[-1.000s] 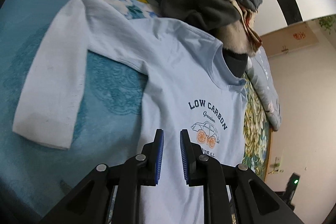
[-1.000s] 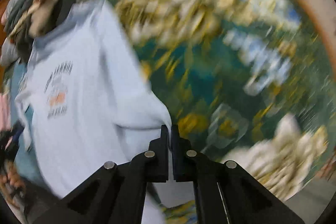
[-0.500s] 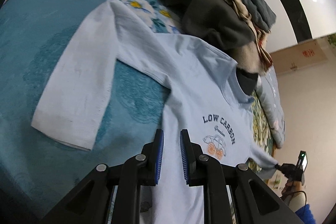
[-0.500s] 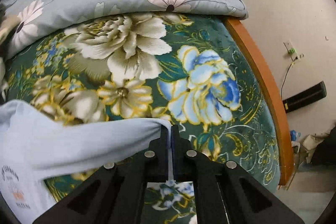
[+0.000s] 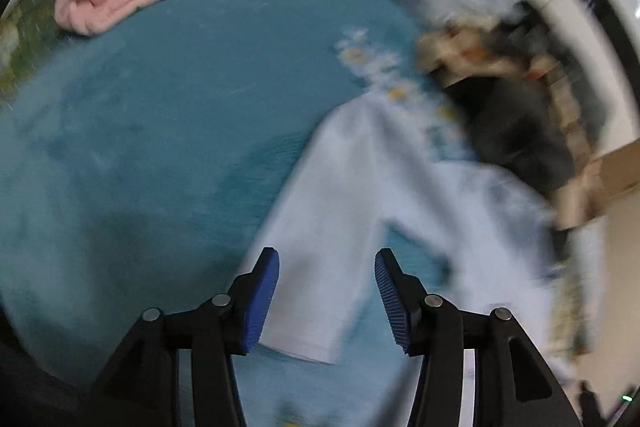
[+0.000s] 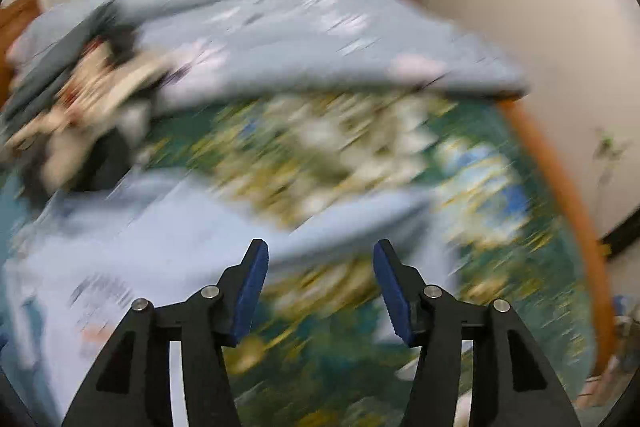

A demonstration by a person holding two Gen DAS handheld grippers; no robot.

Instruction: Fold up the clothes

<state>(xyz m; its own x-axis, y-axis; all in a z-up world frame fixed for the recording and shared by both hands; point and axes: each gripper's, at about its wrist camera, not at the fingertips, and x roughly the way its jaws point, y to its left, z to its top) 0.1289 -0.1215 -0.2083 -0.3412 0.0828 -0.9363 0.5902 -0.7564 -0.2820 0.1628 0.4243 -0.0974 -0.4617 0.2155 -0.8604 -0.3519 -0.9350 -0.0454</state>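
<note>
Two cameras, each one riding on a gripper and looking down along its fingers at a bed.

The left camera is looking steeply down at the teal cover [image 5: 160, 131], with the shirt [image 5: 344, 227] sleeve near, just past its fingers [image 5: 262, 301]. The right camera is looking down and across the flower blanket [image 6: 320, 155] toward the wall [image 6: 500, 7]. Both are blurry, and both are seeing the shirt [image 6: 152, 239] and the clothes pile [image 5: 516, 115] [image 6: 76, 99].
</note>
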